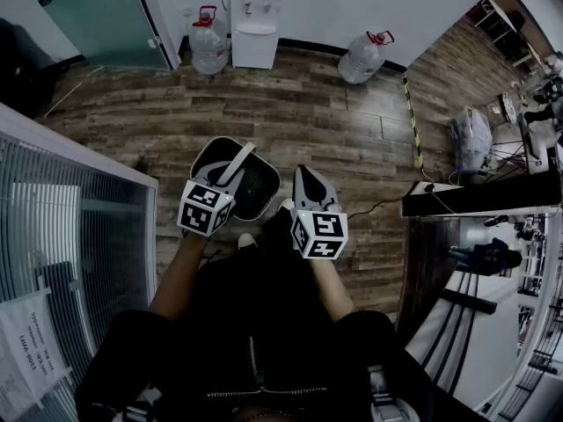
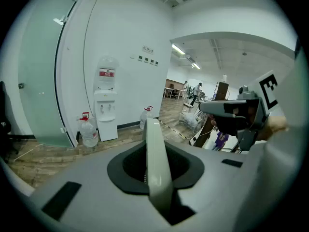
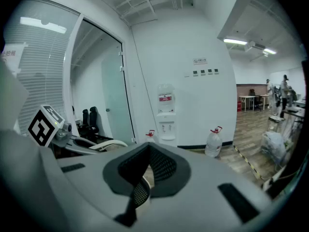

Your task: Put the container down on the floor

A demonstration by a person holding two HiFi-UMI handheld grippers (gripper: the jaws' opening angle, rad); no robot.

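The jaws of the left gripper (image 1: 226, 178) are clenched on the white handle (image 2: 157, 163) of the container (image 1: 260, 185), so it hangs just above the wooden floor (image 1: 334, 112), while the right gripper (image 1: 305, 174) beside it is closed, apparently on nothing.

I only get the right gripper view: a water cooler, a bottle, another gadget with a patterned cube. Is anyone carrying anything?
Observer: Yes. The head view shows a dark, white-rimmed container by the person's legs; whether it touches the wooden floor, I can't tell.
Operator: What holds it?
Observer: The left hand-held gripper; its view shows the jaws shut on the white handle.
Operator: And my gadget?
Observer: The right hand-held gripper sits just right of the container, off the handle.
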